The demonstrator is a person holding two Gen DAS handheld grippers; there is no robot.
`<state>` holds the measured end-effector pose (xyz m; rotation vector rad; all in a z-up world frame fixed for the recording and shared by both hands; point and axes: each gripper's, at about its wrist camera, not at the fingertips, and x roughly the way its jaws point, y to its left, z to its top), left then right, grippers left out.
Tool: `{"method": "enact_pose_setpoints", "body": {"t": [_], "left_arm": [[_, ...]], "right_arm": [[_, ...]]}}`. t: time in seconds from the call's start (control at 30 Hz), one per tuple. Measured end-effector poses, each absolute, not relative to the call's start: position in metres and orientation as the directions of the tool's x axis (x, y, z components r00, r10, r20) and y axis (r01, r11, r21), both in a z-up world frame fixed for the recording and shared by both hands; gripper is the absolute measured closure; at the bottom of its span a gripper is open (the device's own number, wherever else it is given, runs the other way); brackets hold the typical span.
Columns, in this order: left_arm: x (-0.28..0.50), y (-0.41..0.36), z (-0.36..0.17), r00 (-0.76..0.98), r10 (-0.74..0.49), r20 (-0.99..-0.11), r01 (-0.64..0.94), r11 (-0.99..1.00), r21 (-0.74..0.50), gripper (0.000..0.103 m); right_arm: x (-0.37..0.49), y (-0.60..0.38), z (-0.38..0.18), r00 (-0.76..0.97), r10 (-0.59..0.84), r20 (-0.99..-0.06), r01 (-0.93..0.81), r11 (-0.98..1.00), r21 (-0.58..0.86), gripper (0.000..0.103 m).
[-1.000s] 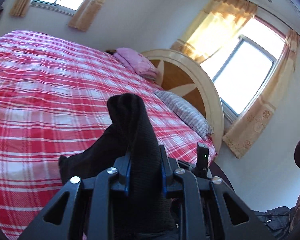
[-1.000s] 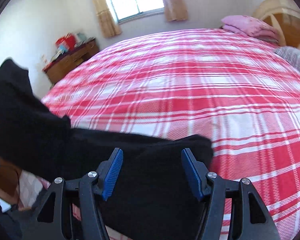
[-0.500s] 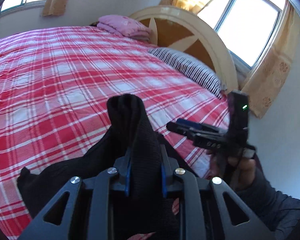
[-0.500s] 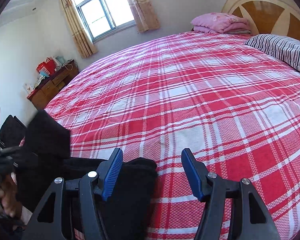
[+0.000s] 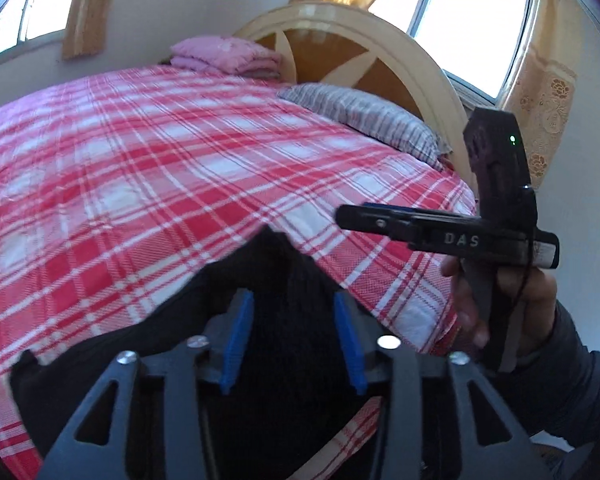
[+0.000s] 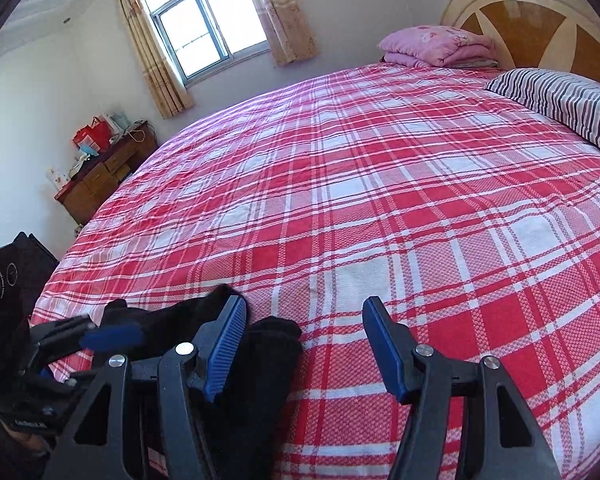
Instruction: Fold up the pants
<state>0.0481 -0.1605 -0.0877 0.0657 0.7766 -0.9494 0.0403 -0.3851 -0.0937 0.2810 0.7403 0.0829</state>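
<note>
The black pants lie bunched at the near edge of the red plaid bed. My left gripper is open, its blue pads apart, with the cloth lying between and under them. The right gripper shows from the side in the left wrist view, held in a hand above the bed's right edge. In the right wrist view my right gripper is open and empty over the bed, the pants just left of it beside its left finger. The left gripper shows at the lower left there.
A striped pillow and folded pink blanket lie by the round headboard. A wooden dresser with clutter stands by the far wall under a window. A dark object sits at the left.
My left gripper has opened and let the pants drop from its pads onto the bed edge. The right gripper stayed open and moved right, away from the cloth.
</note>
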Motion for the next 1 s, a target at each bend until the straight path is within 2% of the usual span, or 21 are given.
{"method": "enact_pose_setpoints", "body": {"t": [0.07, 0.17, 0.27, 0.37, 0.43, 0.53, 0.63, 0.77, 1.0], "left_arm": [[0.046, -0.141, -0.084, 0.397, -0.694, -0.601, 0.73, 0.636, -0.252, 0.035], [0.047, -0.113, -0.088, 0.488, -0.642, -0.592, 0.675, 0.707, -0.21, 0.026], [0.052, -0.093, -0.103, 0.541, -0.563, -0.624, 0.618, 0.77, -0.158, 0.025], [0.062, -0.077, -0.121, 0.543, -0.527, -0.654, 0.568, 0.804, -0.175, 0.025], [0.065, -0.07, -0.132, 0.533, -0.526, -0.663, 0.551, 0.81, -0.199, 0.025], [0.068, -0.071, -0.142, 0.545, -0.487, -0.682, 0.526, 0.832, -0.174, 0.024], [0.066, -0.071, -0.143, 0.545, -0.493, -0.678, 0.53, 0.829, -0.178, 0.022], [0.063, -0.076, -0.143, 0.561, -0.48, -0.675, 0.54, 0.83, -0.142, 0.008], [0.063, -0.08, -0.151, 0.563, -0.453, -0.691, 0.552, 0.829, -0.094, 0.007]], "right_arm": [[0.034, -0.375, -0.089, 0.73, 0.199, -0.654, -0.006, 0.958, 0.285, 0.04], [0.029, -0.352, -0.087, 0.705, 0.259, -0.661, -0.08, 0.954, 0.289, 0.041], [0.023, -0.318, -0.094, 0.653, 0.286, -0.701, -0.159, 0.957, 0.242, 0.041], [0.02, -0.306, -0.108, 0.612, 0.256, -0.748, -0.153, 0.967, 0.206, 0.044], [0.018, -0.303, -0.121, 0.59, 0.205, -0.781, -0.145, 0.978, 0.148, 0.077], [0.009, -0.311, -0.126, 0.592, 0.22, -0.775, -0.138, 0.976, 0.171, 0.083], [-0.004, -0.316, -0.118, 0.61, 0.237, -0.756, -0.149, 0.972, 0.184, 0.085], [-0.007, -0.32, -0.121, 0.614, 0.194, -0.765, -0.13, 0.981, 0.145, 0.084], [0.002, -0.319, -0.138, 0.602, 0.162, -0.782, -0.121, 0.986, 0.112, 0.084]]}}
